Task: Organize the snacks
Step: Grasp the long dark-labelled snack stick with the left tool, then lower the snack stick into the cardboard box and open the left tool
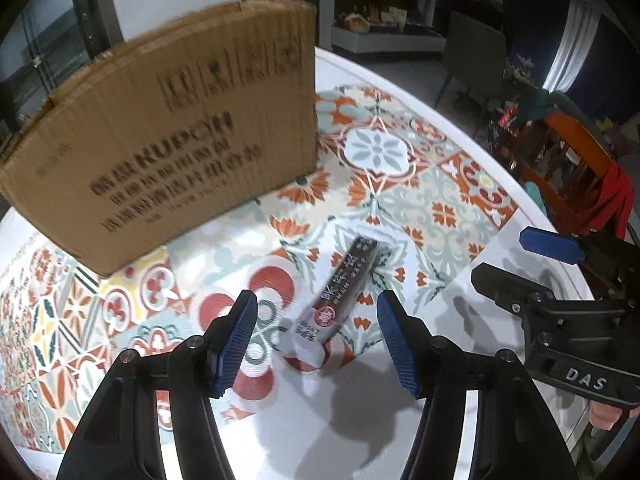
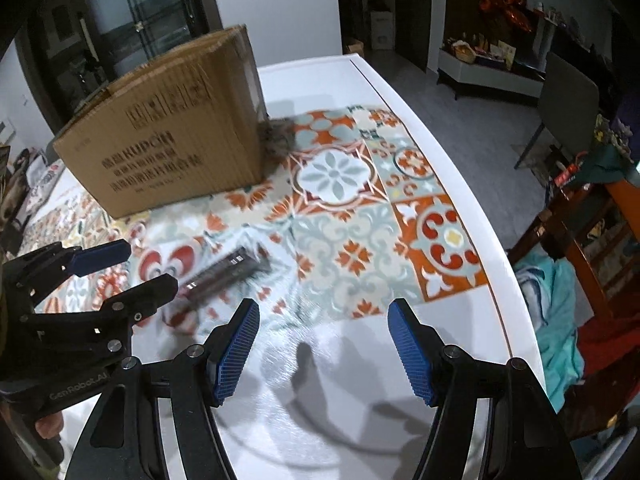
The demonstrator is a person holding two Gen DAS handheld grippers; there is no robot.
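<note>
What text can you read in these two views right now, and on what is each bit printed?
"KUPOH": cardboard box; the other lines on it are too blurred.
"DAS": right gripper body.
"GenRobot.AI": left gripper body.
Snack bar wrapper: non-Latin print and a round red seal, too blurred to read.

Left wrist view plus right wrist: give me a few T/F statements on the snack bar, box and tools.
1. The snack bar lies on the patterned mat. True.
2. The left tool is clamped on the snack bar. False: its jaws stand open, pads clear of the bar on either side.
3. The cardboard box stands on the table, beyond the bar. True.
4. The right tool holds a snack. False: nothing is between its open jaws, only bare table below.
5. Several snack bars lie on the mat. False: only one shows.
</note>
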